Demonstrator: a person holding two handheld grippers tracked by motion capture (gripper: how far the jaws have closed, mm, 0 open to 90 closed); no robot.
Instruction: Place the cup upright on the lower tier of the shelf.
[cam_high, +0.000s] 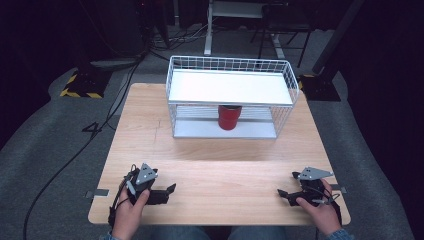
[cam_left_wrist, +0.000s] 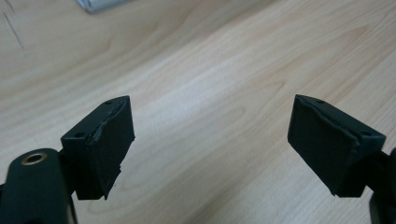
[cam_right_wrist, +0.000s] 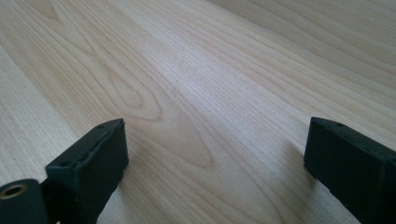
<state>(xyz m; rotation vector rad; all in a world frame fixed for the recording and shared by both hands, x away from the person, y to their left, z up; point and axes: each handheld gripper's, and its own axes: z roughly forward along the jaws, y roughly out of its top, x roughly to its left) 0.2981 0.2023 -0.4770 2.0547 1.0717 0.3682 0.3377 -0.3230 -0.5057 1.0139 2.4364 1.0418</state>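
We've got the left tool (cam_high: 162, 192) at the near-left of the worktop (cam_high: 220, 175), jaws spread wide, nothing between them, just bare wood in the left gripper view (cam_left_wrist: 210, 135). The right tool (cam_high: 290, 195) is at the near-right, jaws also spread wide and empty (cam_right_wrist: 215, 163), close to the worktop's right edge. Each tool is held in a hand: left hand (cam_high: 131, 207), right hand (cam_high: 320, 210). Both tools sit near the front edge, well apart from each other. Between and ahead of them the wood is open up to the rack. At the far side there's a white wire rack (cam_high: 231, 97) with a solid white top shelf; a red can (cam_high: 229, 116) stands upright on its lower level, under the shelf, about centre.
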